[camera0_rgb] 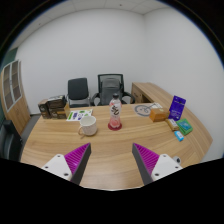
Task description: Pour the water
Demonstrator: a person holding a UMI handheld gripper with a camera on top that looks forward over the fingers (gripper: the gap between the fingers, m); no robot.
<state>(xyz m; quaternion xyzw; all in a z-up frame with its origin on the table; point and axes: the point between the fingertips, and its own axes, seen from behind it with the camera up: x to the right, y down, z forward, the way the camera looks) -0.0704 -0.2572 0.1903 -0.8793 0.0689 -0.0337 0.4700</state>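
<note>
A clear bottle (115, 114) with a pink lower part stands upright on the wooden table (110, 150), well beyond my fingers. A white mug (89, 125) stands just left of it, also beyond the fingers. My gripper (112, 158) is open and empty, its purple pads (77, 157) spread wide above the near part of the table. Nothing is between the fingers.
An orange box (159, 115), a teal item (185, 126) and a purple card (177, 106) lie at the table's right. A box (53, 106) and papers (78, 115) lie at the far left. Two office chairs (94, 90) stand behind the table. A cabinet (11, 90) stands left.
</note>
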